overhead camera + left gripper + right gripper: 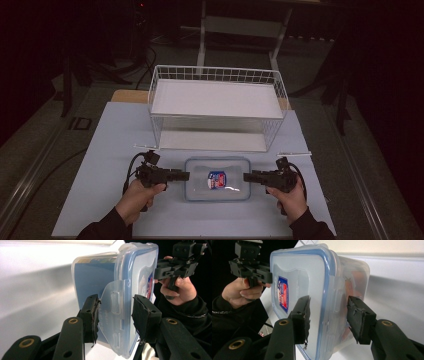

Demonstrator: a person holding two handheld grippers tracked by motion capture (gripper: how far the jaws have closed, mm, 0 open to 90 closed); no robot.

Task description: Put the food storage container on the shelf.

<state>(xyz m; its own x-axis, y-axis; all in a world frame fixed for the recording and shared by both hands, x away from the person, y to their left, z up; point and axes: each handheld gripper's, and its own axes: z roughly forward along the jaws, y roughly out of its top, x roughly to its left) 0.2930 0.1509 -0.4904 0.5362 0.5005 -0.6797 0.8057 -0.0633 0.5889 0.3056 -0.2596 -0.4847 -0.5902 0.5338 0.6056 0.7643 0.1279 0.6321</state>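
Observation:
A clear plastic container [217, 192] with a blue-rimmed lid and a red-and-blue label lies on the pale blue table top [115, 145], between my two grippers. My left gripper [186, 175] is at its left end. In the left gripper view the jaws [115, 307] are shut on the container [100, 277] at its side latch flap, one pad on each side. My right gripper [247, 176] meets the right end. In the right gripper view its pads [328, 307] press on the lid and the base of the container [312, 272].
A white wire basket [215, 70] with a white shelf stands just behind the container, taking up the far middle of the table top. Thin white strips lie at its front corners [145, 146] [294, 153]. Dark floor and stands surround the table.

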